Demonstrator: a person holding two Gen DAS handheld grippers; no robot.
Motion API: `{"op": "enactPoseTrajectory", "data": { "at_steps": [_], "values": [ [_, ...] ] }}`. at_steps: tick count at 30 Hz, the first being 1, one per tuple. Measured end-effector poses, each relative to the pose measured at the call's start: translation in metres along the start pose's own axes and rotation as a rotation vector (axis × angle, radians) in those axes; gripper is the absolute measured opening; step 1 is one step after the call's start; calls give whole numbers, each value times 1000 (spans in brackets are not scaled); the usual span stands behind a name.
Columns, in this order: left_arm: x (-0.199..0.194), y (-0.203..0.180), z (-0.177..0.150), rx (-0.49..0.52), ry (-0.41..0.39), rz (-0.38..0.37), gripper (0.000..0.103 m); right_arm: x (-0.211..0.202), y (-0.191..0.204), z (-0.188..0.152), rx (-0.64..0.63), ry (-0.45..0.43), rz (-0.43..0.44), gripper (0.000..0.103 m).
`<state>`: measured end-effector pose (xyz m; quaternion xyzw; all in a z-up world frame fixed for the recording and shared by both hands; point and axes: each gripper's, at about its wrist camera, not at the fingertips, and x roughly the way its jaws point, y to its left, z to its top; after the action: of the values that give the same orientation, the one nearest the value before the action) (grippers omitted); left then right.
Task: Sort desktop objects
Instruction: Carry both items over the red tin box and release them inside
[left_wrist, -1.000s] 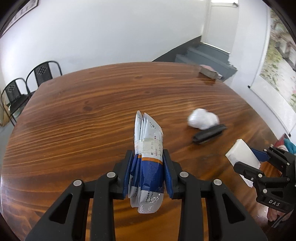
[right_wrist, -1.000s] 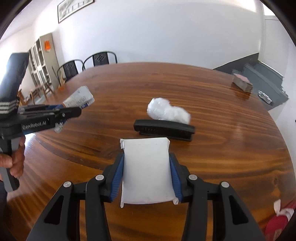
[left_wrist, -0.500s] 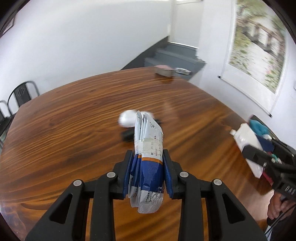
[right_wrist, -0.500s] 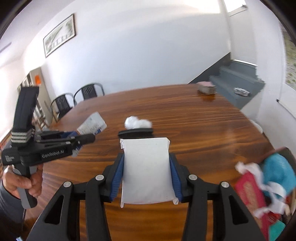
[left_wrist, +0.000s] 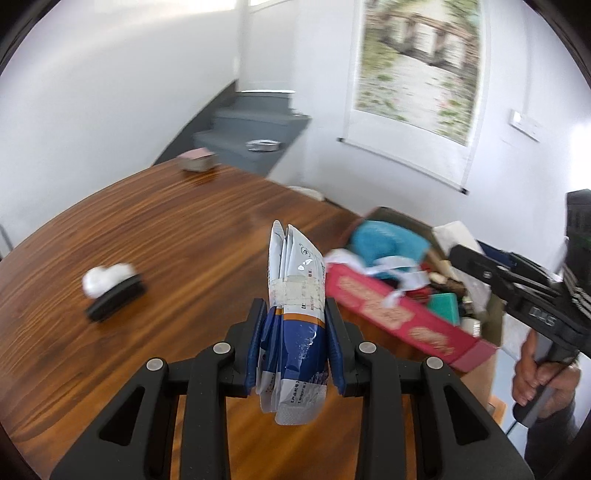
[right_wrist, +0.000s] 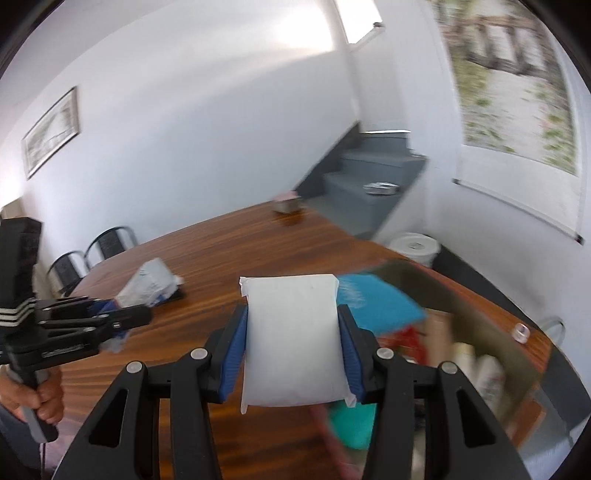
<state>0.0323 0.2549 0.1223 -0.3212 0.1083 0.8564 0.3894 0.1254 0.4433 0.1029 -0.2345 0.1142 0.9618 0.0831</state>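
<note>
Left gripper (left_wrist: 295, 325) clamped on taped sachets (left_wrist: 295, 295), frame centre; right gripper (right_wrist: 291, 350) clamped on white pouch (right_wrist: 293, 336), centre. Box (right_wrist: 517, 354) at lower right, crowded. Risk: items spill off heap; grippers collide at box. Stapler (left_wrist: 114, 299) and tissue (left_wrist: 103, 278) wait at left on table (left_wrist: 184, 229).

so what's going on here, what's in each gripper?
A person is sorting desk items with two handheld grippers. The left gripper is shut on a taped bundle of sachets; the right gripper is shut on a white packet. Both are near a cardboard box of mixed items at the table edge. A black stapler and white wad remain on the table.
</note>
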Motion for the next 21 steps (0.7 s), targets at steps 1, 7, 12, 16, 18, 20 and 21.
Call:
{"op": "enactPoseTrajectory", "data": {
  "at_steps": [1, 7, 12, 16, 18, 20, 21],
  "values": [
    [4, -12, 3, 15, 2, -19, 33, -2, -11, -2, 19, 3, -26, 51],
    [27, -64, 13, 78, 22, -108, 33, -7, -51, -9, 68, 20, -124, 51],
    [49, -98, 21, 113, 48, -166, 33, -7, -72, -12, 92, 26, -158, 51],
    [65, -118, 23, 140, 72, -193, 33, -5, -89, -16, 109, 32, -174, 51],
    [71, -125, 23, 150, 79, -205, 33, -3, -94, -17, 118, 37, -174, 51],
    [79, -131, 25, 157, 94, -222, 34, -2, -98, -18, 129, 41, -175, 52],
    [82, -134, 25, 161, 105, -235, 34, -1, -101, -18, 136, 44, -178, 52]
  ]
}}
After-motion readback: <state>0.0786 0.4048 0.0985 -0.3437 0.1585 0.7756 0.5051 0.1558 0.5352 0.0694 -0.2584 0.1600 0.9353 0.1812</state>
